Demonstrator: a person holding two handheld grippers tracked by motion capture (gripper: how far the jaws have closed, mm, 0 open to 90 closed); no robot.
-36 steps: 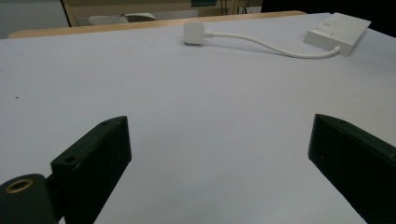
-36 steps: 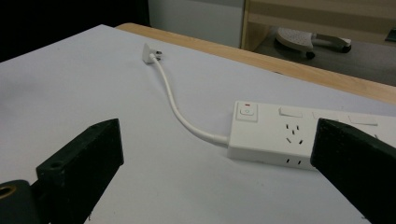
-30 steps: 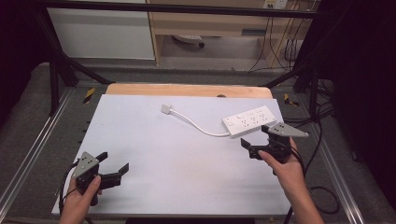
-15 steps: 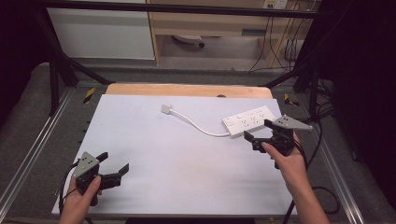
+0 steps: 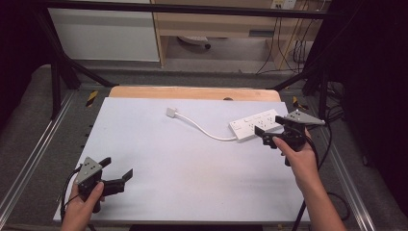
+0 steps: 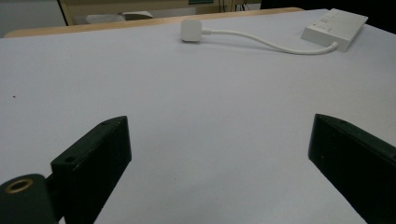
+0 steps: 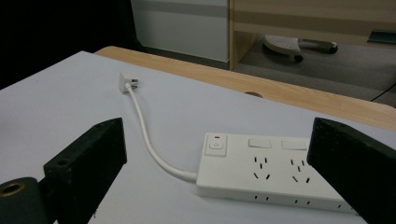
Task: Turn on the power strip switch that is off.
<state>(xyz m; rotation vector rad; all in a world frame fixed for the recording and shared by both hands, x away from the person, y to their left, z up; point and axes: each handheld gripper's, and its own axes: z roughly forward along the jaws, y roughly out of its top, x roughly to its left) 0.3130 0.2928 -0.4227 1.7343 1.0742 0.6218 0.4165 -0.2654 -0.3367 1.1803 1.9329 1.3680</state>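
Your right gripper point(image 5: 269, 132) covers the power strip's point(image 5: 250, 125) near end in the high view; the right gripper view crops that strip's far end.

Two black jaws of the left tongs point(image 6: 219, 163) rise from the bottom corners, spread wide apart with nothing between them. Beyond them stretches a pale desk point(image 6: 196, 112). Near its far edge lies a small white plug point(image 6: 191, 31), its white cord point(image 6: 271, 43) curving right to a white power strip point(image 6: 335, 28) at the upper right corner. The strip's socket face is too blurred to make out.
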